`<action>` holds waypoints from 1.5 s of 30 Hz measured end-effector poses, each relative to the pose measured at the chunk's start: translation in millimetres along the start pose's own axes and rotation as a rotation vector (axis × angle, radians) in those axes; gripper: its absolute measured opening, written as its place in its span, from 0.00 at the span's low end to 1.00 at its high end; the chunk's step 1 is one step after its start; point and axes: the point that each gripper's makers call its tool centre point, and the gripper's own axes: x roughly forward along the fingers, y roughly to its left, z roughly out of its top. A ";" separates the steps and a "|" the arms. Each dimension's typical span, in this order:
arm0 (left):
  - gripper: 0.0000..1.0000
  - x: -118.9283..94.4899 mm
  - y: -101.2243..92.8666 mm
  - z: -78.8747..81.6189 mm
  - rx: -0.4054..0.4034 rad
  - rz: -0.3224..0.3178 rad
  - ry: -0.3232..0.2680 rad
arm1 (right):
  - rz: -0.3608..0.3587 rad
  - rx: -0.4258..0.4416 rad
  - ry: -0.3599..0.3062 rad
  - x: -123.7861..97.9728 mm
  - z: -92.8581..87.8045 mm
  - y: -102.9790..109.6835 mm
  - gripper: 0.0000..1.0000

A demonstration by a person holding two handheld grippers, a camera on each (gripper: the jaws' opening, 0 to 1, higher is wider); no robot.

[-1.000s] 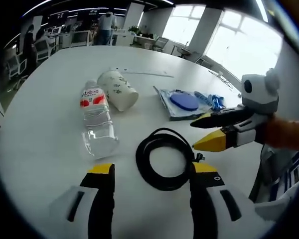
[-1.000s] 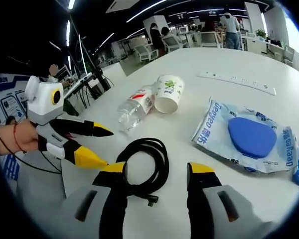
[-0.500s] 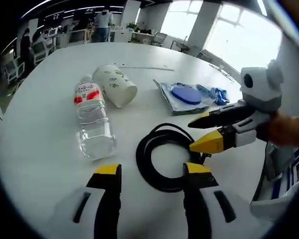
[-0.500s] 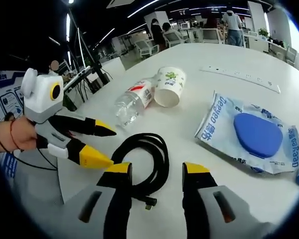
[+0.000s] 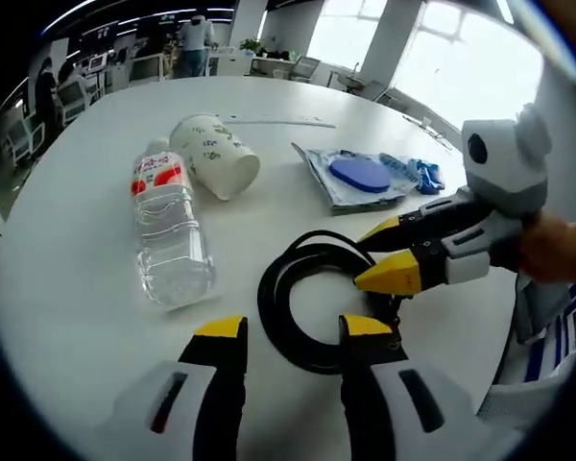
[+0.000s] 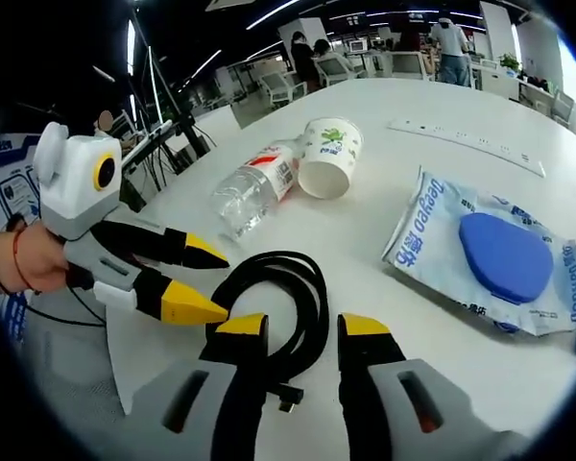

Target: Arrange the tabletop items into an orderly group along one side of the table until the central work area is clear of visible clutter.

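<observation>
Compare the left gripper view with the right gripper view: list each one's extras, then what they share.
Left gripper view's extras: bright windows, and the right gripper seen from outside, jaws apart over the coil, held by a hand.

Right gripper view's extras: the left gripper seen from outside, jaws apart, and a ceiling light strip.

Shared: the black cable coil, the lying water bottle, the tipped paper cup, the wipes pack and the white table.

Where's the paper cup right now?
In the left gripper view, the paper cup lies on its side, upper left, beside the water bottle.
</observation>
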 end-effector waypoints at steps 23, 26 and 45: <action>0.13 5.2 8.1 -4.1 0.025 0.093 0.037 | -0.067 0.014 0.008 5.7 -2.1 -6.5 0.09; 0.11 4.5 9.8 -4.2 0.000 0.111 0.040 | -0.079 0.032 0.012 6.0 -2.0 -6.7 0.08; 0.03 0.9 10.3 -0.4 -0.078 0.137 0.046 | -0.077 0.089 -0.008 0.1 1.7 -4.2 0.02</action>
